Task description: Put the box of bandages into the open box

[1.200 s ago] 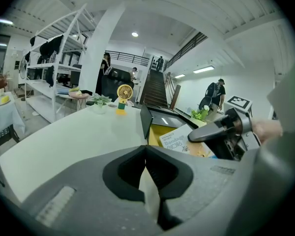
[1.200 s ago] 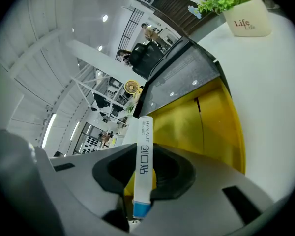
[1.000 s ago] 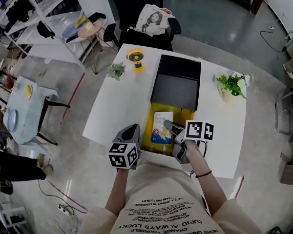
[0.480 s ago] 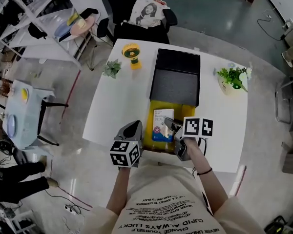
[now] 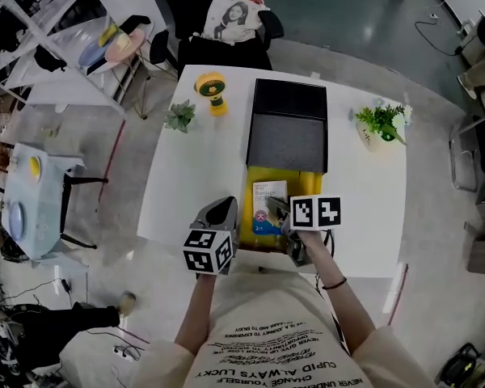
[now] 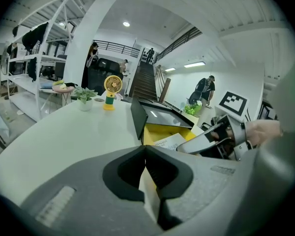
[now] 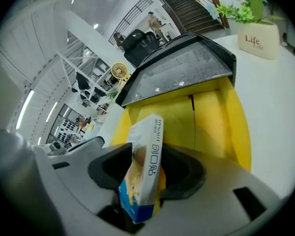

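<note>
We're on the drop: the right gripper (image 5: 281, 214) is spreading its jaws, with the bandage box (image 7: 146, 151) tilting loose between them, low over the open box's (image 7: 233, 127) yellow bottom. The left gripper (image 6: 145, 151) is idling beside that box, pinched together and empty. Next we're probably needing a clean pull-back.

1. The left half of the white counter (image 5: 190, 180) is bare from the near edge up to the small green plant (image 5: 179, 116) and the yellow desk fan (image 5: 211, 90) by the far left corner.
2. The raised black lid (image 5: 288, 136) walls off the far side of the yellow-lined open box (image 5: 305, 186).
3. Inside it, the white-and-blue bandage box (image 5: 267, 204) fills the left part; the right part is free.
4. A leafy plant in a white pot (image 5: 380, 125) stands near the far right corner.
</note>
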